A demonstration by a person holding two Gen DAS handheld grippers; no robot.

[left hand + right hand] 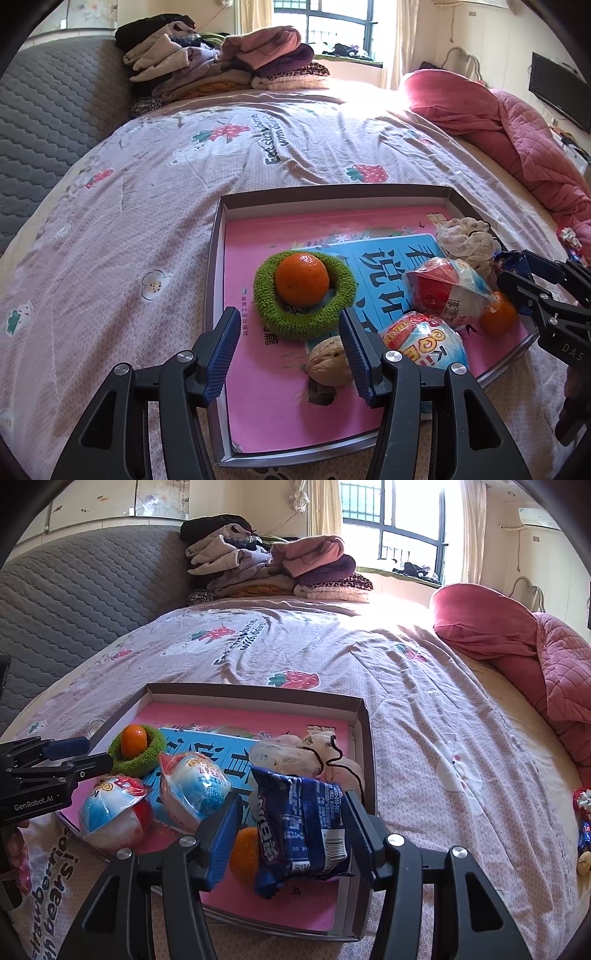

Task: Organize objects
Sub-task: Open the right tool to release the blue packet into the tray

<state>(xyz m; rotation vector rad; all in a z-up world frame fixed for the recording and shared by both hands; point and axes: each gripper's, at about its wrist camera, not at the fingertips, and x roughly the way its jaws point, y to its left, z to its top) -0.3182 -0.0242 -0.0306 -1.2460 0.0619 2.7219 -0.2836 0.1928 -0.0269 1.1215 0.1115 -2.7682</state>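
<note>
Between the right gripper point(291, 834)'s fingers point(221, 840), at lower centre of the right wrist view, a blue snack packet point(303, 823) stands over the shallow box point(364, 738); whether the pads clamp it I cannot tell. Only the left wrist view shows the left gripper point(290, 352)'s fingers point(221, 354) apart and empty, the walnut point(327, 360) beside the right one and the orange point(302, 278) in its green ring point(266, 284) beyond. Only the right wrist view shows that packet's printed face, with a second orange point(243, 853) behind it.

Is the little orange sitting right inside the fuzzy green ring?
Yes, the orange rests in the middle of the green ring, inside the box.
</note>
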